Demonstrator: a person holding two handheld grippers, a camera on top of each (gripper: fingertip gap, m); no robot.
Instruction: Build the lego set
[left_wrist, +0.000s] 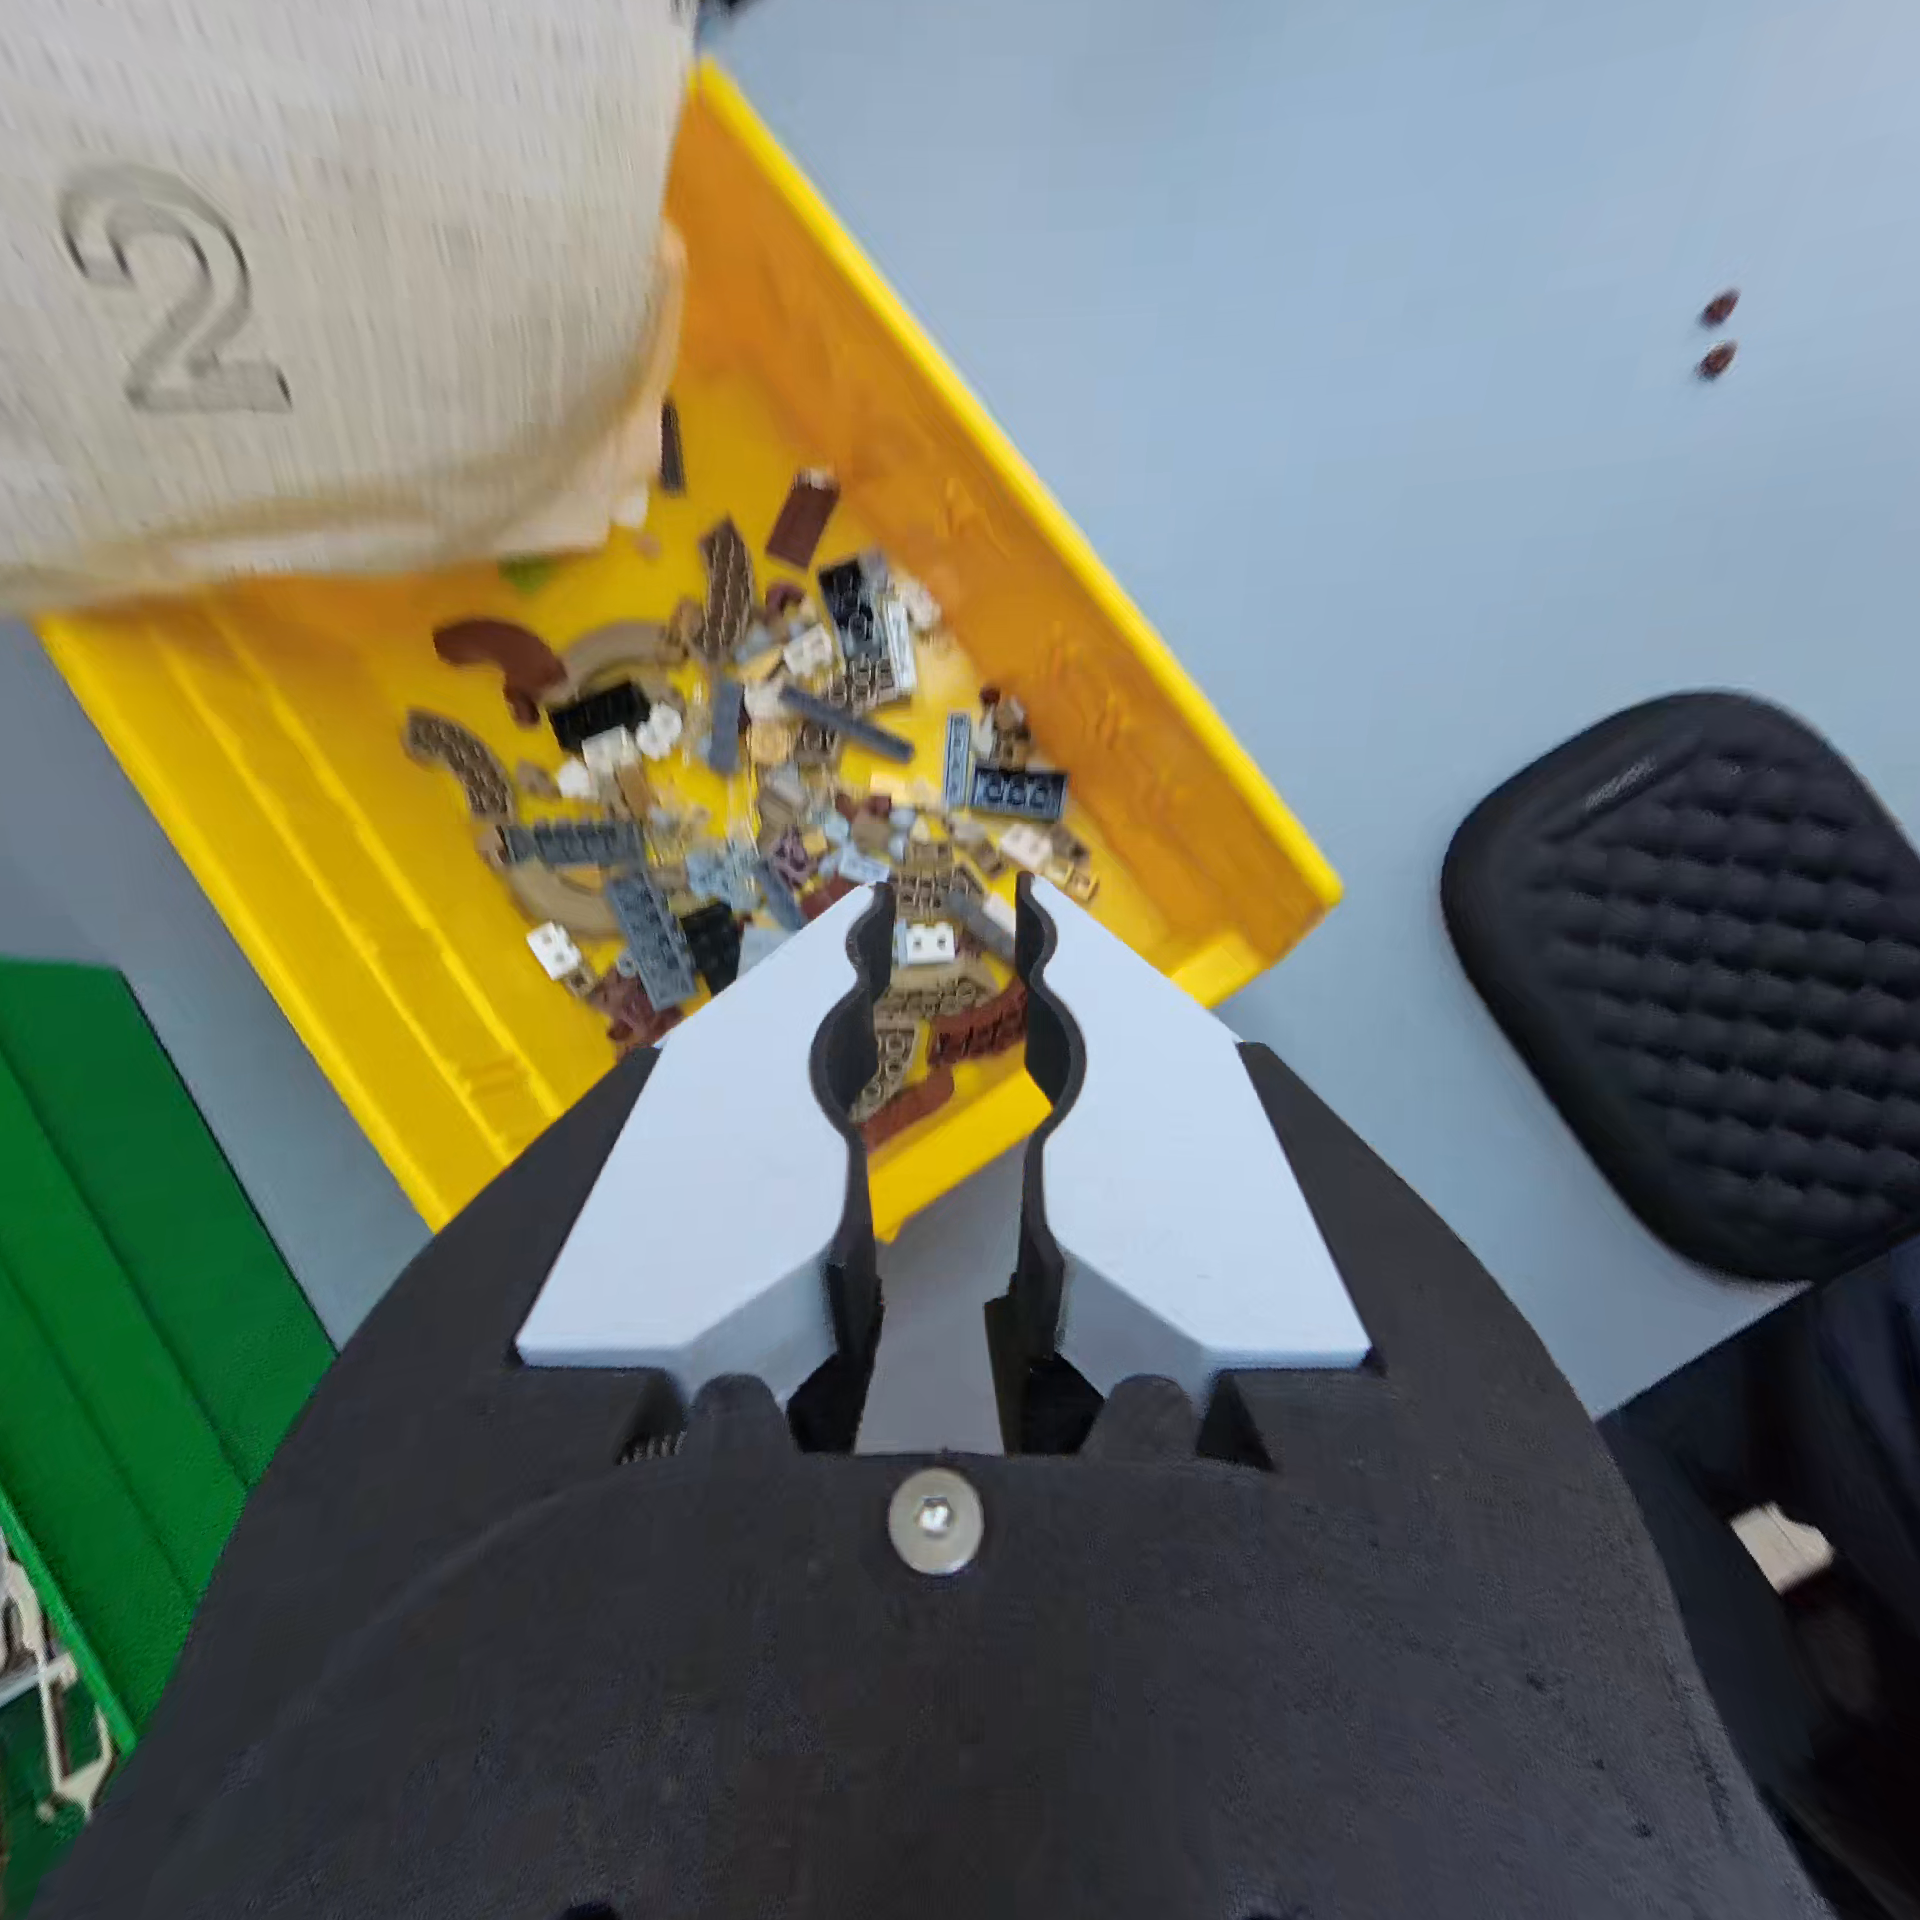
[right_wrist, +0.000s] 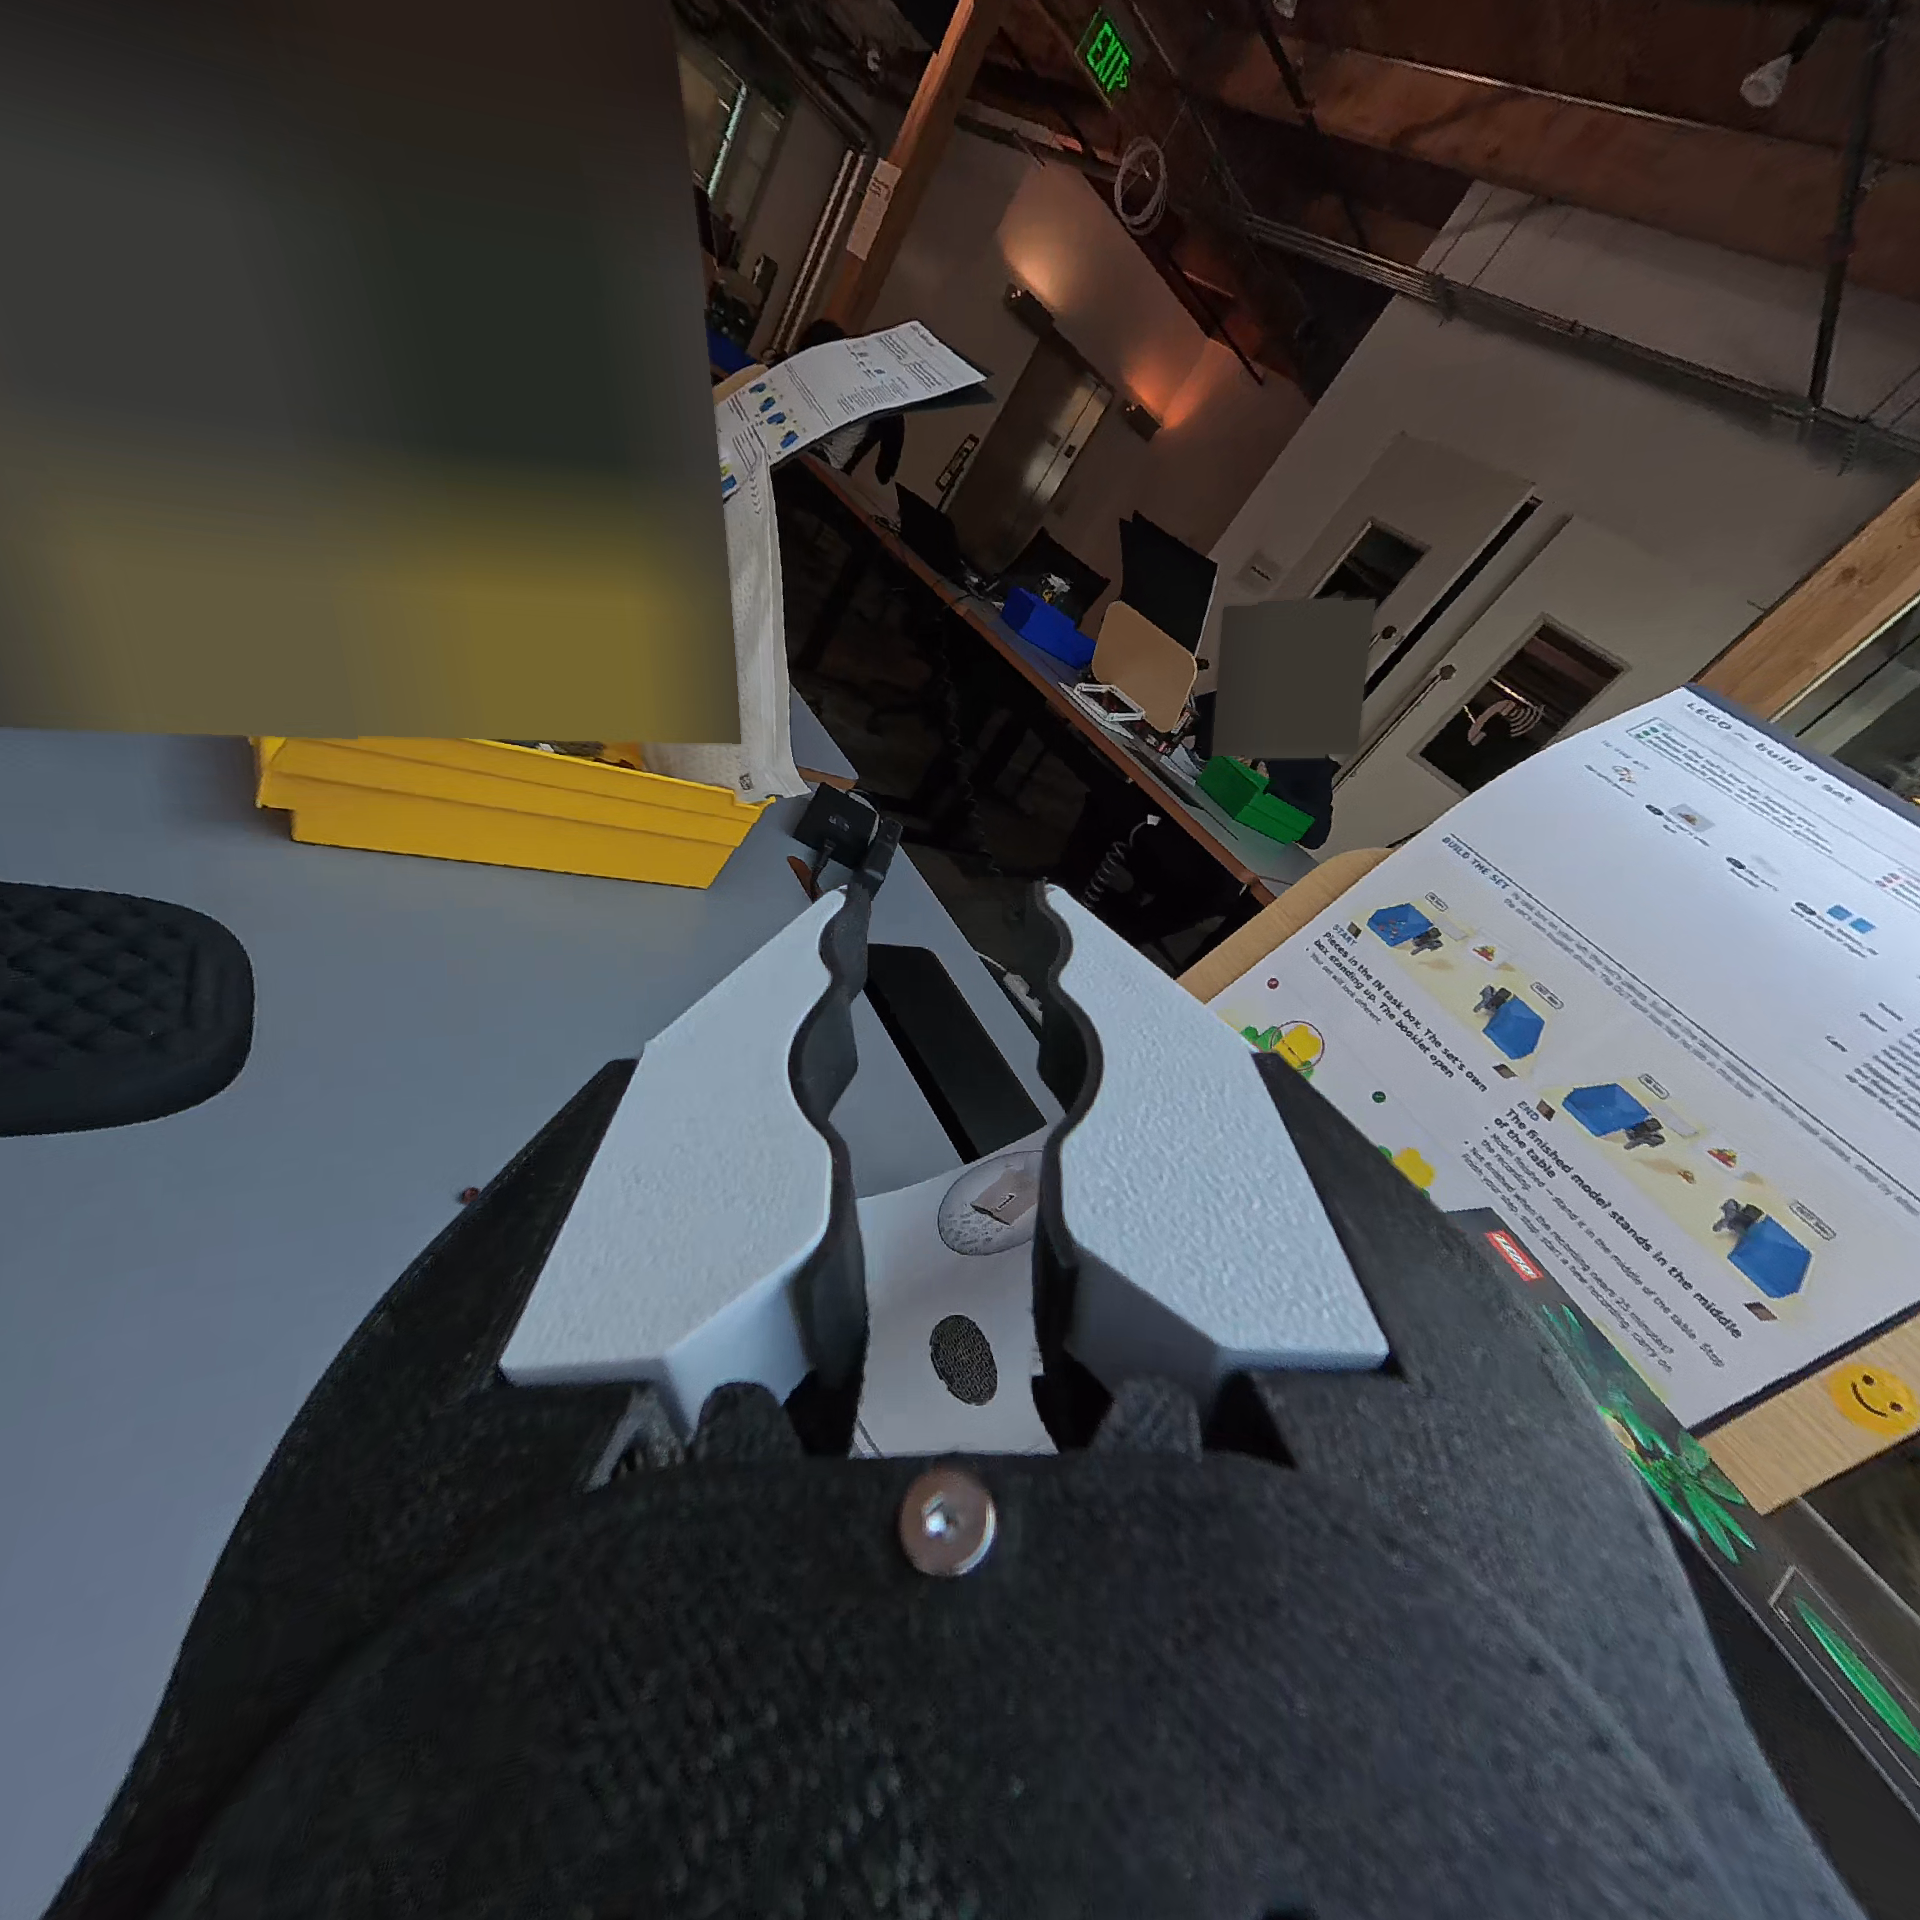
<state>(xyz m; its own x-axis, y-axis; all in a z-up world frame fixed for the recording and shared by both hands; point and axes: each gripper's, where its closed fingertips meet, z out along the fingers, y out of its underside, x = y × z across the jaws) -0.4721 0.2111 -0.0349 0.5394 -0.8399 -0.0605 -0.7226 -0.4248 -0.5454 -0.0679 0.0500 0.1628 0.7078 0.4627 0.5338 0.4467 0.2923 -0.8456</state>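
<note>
A yellow tray (left_wrist: 1091, 665) on the grey table holds a pile of loose lego pieces (left_wrist: 758, 790) in brown, tan, grey, black and white. My left gripper (left_wrist: 951, 888) is open and empty, hovering over the near end of the pile; I see pieces between its fingers. A white paper bag (left_wrist: 312, 291), blurred, covers the tray's far left part. My right gripper (right_wrist: 943, 899) is open and empty above a white booklet page (right_wrist: 935, 1299) at the table's right edge. The tray also shows in the right wrist view (right_wrist: 499, 821), far left.
A green tray (left_wrist: 125, 1247) lies at the left. A black padded cushion (left_wrist: 1704, 987) lies right of the yellow tray. Two small brown pieces (left_wrist: 1720, 332) lie on the table beyond. An instruction sheet on a wooden stand (right_wrist: 1621, 1039) and a dark set box (right_wrist: 1766, 1558) are at the right. The tips of one gripper are about 50 cm away from the tips of the other.
</note>
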